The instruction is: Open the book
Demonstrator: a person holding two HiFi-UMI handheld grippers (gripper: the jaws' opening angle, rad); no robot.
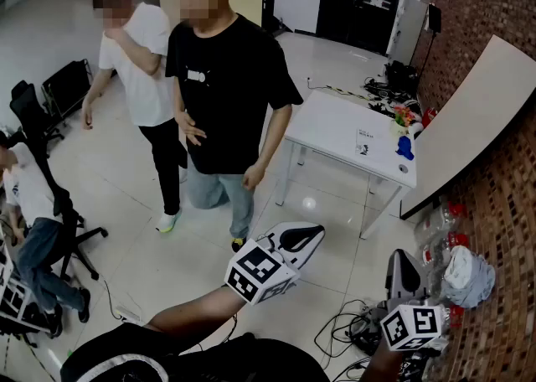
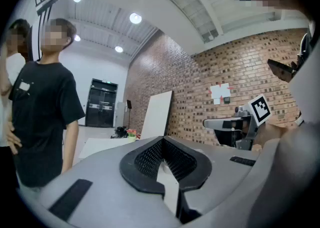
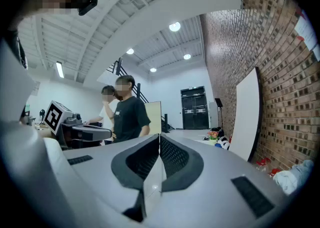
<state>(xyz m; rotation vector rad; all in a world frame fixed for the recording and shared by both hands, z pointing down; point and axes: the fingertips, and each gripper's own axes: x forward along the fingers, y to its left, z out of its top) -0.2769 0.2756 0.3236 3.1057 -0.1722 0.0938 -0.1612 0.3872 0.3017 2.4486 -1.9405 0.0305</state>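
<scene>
So at this moment both grippers were just held out level over the floor, nowhere near the worktop (image 1: 335, 125). The left gripper (image 1: 310, 236) had its jaws pressed together with nothing between them; in its own view the black ribbed pads met at the tip. Same deal with the right gripper (image 1: 403, 261): jaws closed tight, nothing pinched. Each one had its marker cube showing in the head view, the left cube (image 1: 255, 271) above the person's forearm and the right cube (image 1: 412, 326) low near the bottom edge.

As for the book, honestly I couldn't pick it out for sure. There was a flat white printed thing (image 1: 366, 141) lying on the white worktop, well apart from both grippers, with a small blue object (image 1: 405, 147) just beside it toward the far edge. Could've been the book, couldn't tell at that size.

Two people stood on the tiled floor past the grippers, one in a black tee (image 1: 230, 87) and one in a white tee (image 1: 142, 62) behind. A big white board (image 1: 477, 112) leaned on the brick wall (image 1: 502, 204), a cloth bundle (image 1: 467, 276) sat at the wall's foot, and cables (image 1: 339, 330) lay tangled near the right gripper.
</scene>
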